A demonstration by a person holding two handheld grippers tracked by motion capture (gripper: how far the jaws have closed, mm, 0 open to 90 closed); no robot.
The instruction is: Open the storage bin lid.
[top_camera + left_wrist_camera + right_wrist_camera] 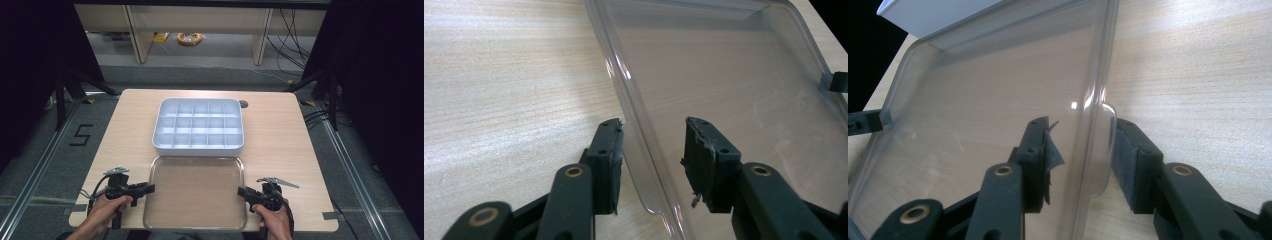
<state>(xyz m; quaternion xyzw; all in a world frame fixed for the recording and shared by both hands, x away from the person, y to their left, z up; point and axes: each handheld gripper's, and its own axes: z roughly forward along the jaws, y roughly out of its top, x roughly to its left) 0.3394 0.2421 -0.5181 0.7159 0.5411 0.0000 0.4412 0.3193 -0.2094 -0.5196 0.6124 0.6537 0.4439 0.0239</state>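
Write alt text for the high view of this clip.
Two hand-held tools, the left tool and the right tool, straddle the side rims of a clear plastic lid lying flat on a wooden table. Behind the lid stands an empty white divided box.

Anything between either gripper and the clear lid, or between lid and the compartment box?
Nothing visible. The left gripper straddles the clear lid's left rim and the right gripper its right rim, jaws open with gaps beside the pads. The bare strip of table between lid and white compartment box holds nothing.
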